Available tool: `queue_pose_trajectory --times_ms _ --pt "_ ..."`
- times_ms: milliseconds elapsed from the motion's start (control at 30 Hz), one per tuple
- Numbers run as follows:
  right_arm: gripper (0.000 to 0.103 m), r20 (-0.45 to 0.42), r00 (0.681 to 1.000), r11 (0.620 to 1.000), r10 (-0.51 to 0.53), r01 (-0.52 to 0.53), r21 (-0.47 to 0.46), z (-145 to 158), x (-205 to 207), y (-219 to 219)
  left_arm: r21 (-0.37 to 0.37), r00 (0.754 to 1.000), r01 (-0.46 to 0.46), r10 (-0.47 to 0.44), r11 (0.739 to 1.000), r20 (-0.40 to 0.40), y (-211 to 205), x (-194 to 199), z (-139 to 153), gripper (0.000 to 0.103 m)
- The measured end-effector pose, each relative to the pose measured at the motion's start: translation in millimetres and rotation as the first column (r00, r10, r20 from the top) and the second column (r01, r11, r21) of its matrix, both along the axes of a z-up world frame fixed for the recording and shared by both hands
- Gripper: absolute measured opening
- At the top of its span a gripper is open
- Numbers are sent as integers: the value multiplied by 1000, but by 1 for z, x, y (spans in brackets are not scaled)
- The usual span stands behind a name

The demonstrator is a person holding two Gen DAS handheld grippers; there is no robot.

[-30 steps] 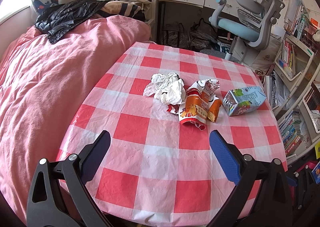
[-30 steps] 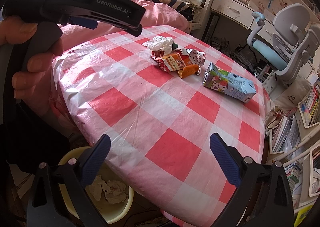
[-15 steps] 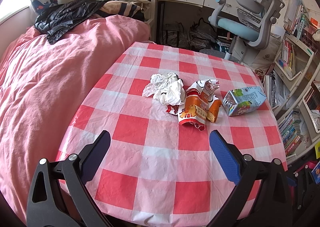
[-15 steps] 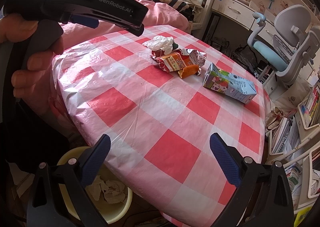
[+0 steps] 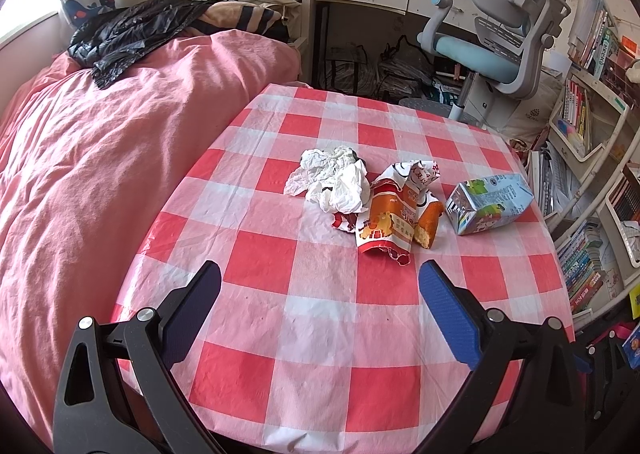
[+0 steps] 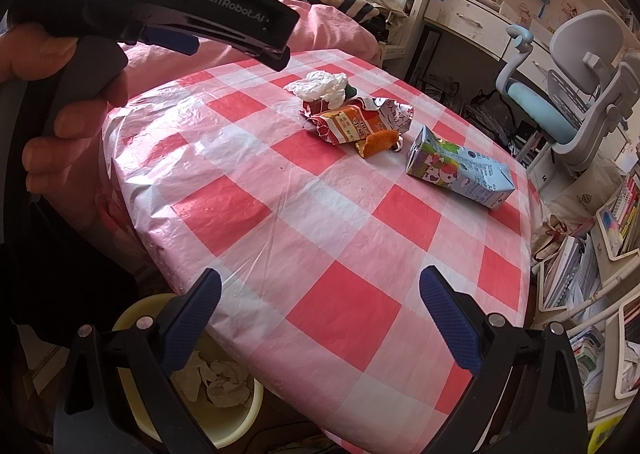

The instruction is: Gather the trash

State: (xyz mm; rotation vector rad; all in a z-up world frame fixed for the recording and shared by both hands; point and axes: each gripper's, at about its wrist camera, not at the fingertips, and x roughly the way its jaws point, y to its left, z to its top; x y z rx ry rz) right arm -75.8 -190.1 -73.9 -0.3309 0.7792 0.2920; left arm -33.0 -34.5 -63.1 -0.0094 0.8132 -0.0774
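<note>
We have one bench (image 5: 320, 334) with a checked cloth, and all the trash sits in a row near its far middle. One bin (image 6: 240, 410) stands on the floor by the near edge, with paper already in it. We count one carton (image 5: 490, 201), lying long from left to right, one wrapper (image 5: 394, 213) and one tissue wad (image 5: 334, 181). Both the left tongs (image 5: 320, 296) and the right tongs (image 6: 320, 300) are wide apart and hold nothing. The trash lies straight ahead of both, well apart. We think the wad is nearer our left tongs, the carton nearer our right
</note>
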Motion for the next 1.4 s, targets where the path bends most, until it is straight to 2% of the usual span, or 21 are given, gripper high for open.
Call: queue_pose_trajectory --times_ms 533,733,867,1033,1200,1400 --pt "95 0 1000 1000 -1 1 1 -2 7 -2 -8 1000 -5 5 1000 0 2 3 0 96" --pt "95 -4 1000 1000 -24 24 17 -1 18 -7 -50 998 -60 58 997 -35 18 17 -4 96" --pt "95 -21 999 998 -42 43 42 1 28 -14 -47 998 -64 63 997 -31 20 32 1 96" --pt "95 -50 997 993 -66 70 92 2 45 -25 3 1000 -10 10 1000 -12 12 59 4 96" --pt "95 -69 996 990 -61 70 127 2 66 -26 29 998 57 -55 998 -39 -6 96 -2 96" --pt "95 -78 995 980 -68 81 181 0 91 -23 126 993 118 -113 985 -46 -31 126 -13 96"
